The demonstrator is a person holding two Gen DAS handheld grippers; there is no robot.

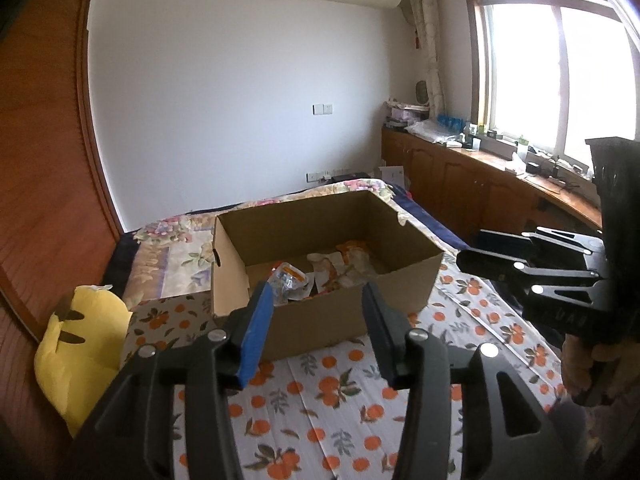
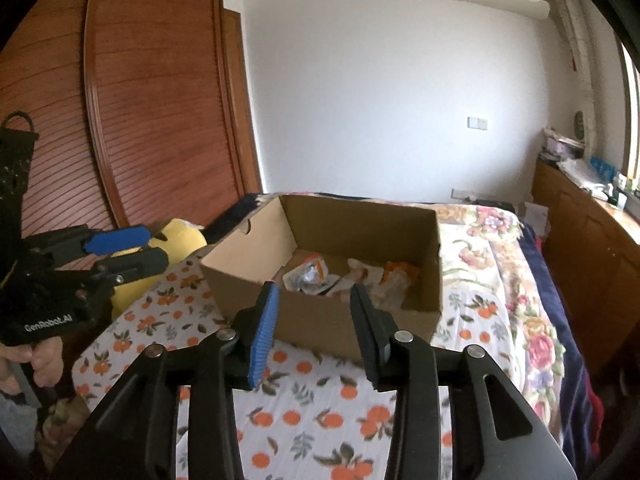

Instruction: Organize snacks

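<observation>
Two tools: left tool (image 1: 318, 332) and right tool (image 2: 314, 330) agape, empty.
Box (image 1: 340, 316): snack packets (image 1: 320, 276) part-hidden, labels illegible.

Both wrist cams sit low over the bed's (image 1: 340, 408) near end, facing fwd along their fingers to the far wall, left cam w/ the window side at right, right cam w/ wardrobe at left, sharing the cardboard box (image 1: 320, 312) mid-bed.

White wall (image 1: 224, 92); louvred wooden wardrobe (image 2: 152, 92); bright window (image 1: 560, 68); low cabinets (image 1: 472, 184).
</observation>
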